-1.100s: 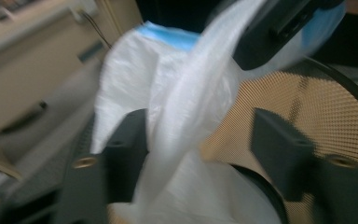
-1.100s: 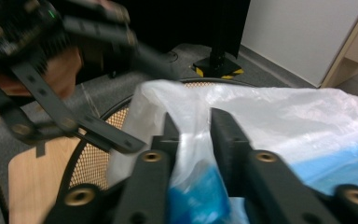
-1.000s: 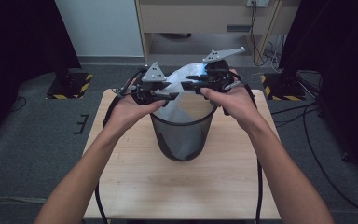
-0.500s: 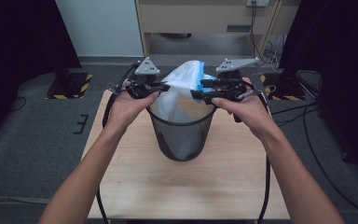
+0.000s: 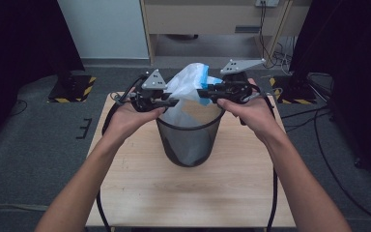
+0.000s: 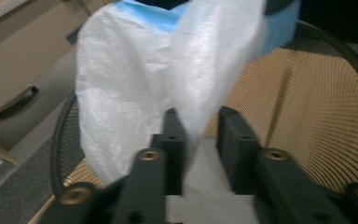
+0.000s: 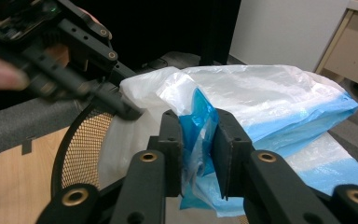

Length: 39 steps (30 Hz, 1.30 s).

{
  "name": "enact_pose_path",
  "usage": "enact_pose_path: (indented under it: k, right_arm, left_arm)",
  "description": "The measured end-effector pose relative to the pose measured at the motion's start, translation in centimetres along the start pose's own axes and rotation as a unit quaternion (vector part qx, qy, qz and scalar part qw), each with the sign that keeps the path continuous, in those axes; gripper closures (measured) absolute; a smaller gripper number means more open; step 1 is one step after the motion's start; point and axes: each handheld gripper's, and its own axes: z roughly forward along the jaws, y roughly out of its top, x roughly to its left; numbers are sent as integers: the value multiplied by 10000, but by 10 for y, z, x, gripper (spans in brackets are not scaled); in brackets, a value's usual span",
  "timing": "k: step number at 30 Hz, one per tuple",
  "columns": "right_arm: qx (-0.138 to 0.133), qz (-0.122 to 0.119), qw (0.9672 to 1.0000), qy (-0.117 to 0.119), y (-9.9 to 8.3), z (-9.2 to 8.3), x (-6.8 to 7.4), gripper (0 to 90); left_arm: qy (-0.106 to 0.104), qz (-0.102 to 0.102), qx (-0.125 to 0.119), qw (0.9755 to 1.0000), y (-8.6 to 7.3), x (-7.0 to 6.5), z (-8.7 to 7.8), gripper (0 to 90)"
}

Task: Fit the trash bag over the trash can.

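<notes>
Bag [image 5: 188,89]: partly inside mesh bin [image 5: 189,140], centre of counter [image 5: 140,183]; top bunched above rim.
Left tool [image 5: 171,102]: just reopened, bag edge loosely between jaws.
Right tool [image 5: 204,93]: just closed, pinching bag's blue edge.
Left: spreading mouth over rim.

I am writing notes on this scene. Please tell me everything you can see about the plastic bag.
The plastic bag is thin, crinkled and half see-through, white with a light blue band at its edge. Its lower part hangs inside the black mesh bin on the table; its top rises loosely above the rim. The right gripper pinches a bunched blue and white fold. The left gripper has film between its jaws, though its grip is unclear.
</notes>
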Motion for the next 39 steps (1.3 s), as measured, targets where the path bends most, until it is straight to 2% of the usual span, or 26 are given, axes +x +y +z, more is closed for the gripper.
enact_pose_path:
  k: [1,3,5,7,11,13,15,18,21,23,25,27,30,35,39]
  right_arm:
    - [13,16,10000,-13,1,1,1,739]
    - [42,-27,10000,0,2,3,4,767]
    - [83,-48,10000,-2,3,6,5,795]
    - [142,-47,9999,-6,4,9,6,813]
    - [164,1,9999,37,5,13,7,834]
    - [145,0,9999,61,6,14,8,826]
    - [113,8,9999,22,6,14,9,779]
    - [175,23,9998,-89,5,10,8,655]
    - [209,39,9996,-166,0,2,7,569]
    - [187,71,9997,-150,-3,-3,5,565]
    - [178,-42,9998,-109,-7,-8,4,630]
    - [196,-139,9995,-183,-9,-11,3,693]
    - [135,-189,9996,-154,-8,-11,3,709]
    - [73,-379,9992,82,-6,-6,9,730]
    - [110,-449,9989,45,-8,-2,11,721]
  left_arm:
    - [75,23,-20,10000,0,0,-3,641]
    - [276,-77,-225,9993,0,0,-8,471]
    - [374,-24,-350,9987,2,0,-12,438]
    - [447,3,-442,9980,6,-1,-15,358]
    - [482,191,-433,9977,14,-3,-11,353]
    - [457,358,-343,9977,16,-4,-5,408]
    - [450,478,-295,9974,16,-3,1,588]
    - [461,274,-307,9981,15,3,4,773]
    - [529,29,-448,9976,13,9,4,850]
    - [561,-172,-507,9970,12,14,2,871]
    - [577,-251,-537,9966,11,17,0,877]
    - [575,-322,-553,9963,9,20,-2,878]
    - [580,-376,-574,9960,6,21,-4,880]
    - [528,-439,-679,9953,6,22,-6,881]
    - [446,-515,-729,9950,6,23,-6,883]
